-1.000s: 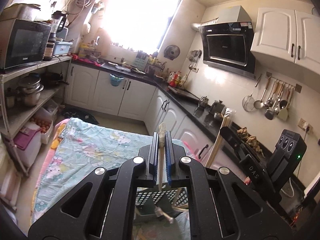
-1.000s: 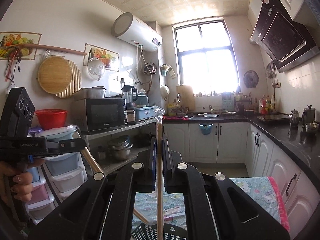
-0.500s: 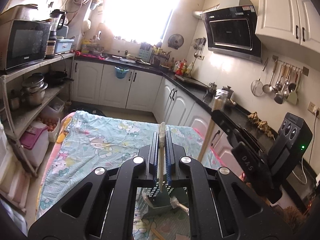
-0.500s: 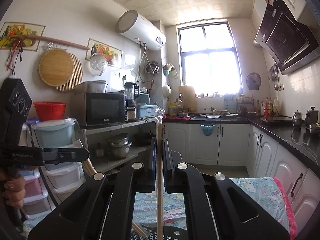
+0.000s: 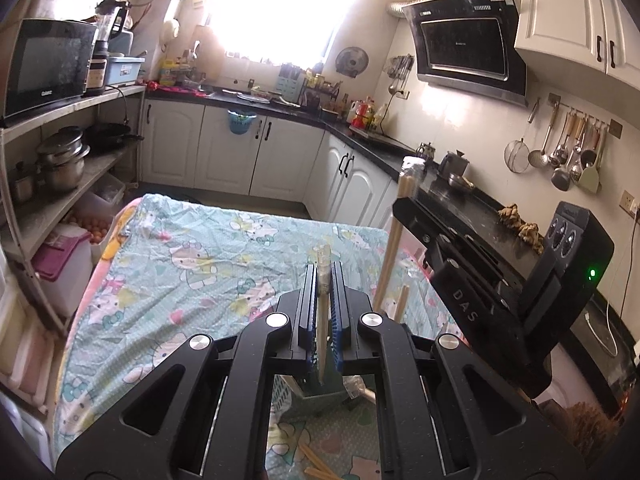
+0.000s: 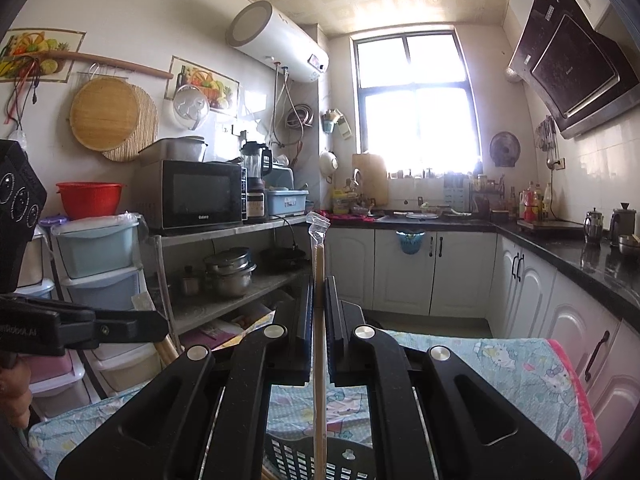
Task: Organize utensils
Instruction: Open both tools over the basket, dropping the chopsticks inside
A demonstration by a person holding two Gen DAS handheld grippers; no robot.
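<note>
Left fingers: my left gripper (image 5: 323,316) was clamped narrow on a slim pale wooden chopstick pair in a clear plastic sleeve (image 5: 322,280), held about upright.
Right fingers: my right gripper (image 6: 319,328) was pinched nearly shut on a second long tan wooden chopstick pair with a crinkled clear wrapper tip (image 6: 319,320), also upright.
Where: both hung over the dark perforated plastic utensil basket (image 6: 296,460), at 6 o'clock in each view, on the table under the light-blue cartoon-print cloth (image 5: 192,264).
Loose pieces: more tan sticks (image 5: 316,454) lay on the cloth at 6 o'clock, below the basket.
Handling: I judged the sticks light, stiff and smooth; the film sleeve looked slippery, so a tilt could let one slide.
Hold point: mid-shaft seemed best, on wood rather than loose wrapper.
Textures: matte grain on sticks, glossy crumpled film, rigid grid walls, soft wrinkled fabric.
</note>
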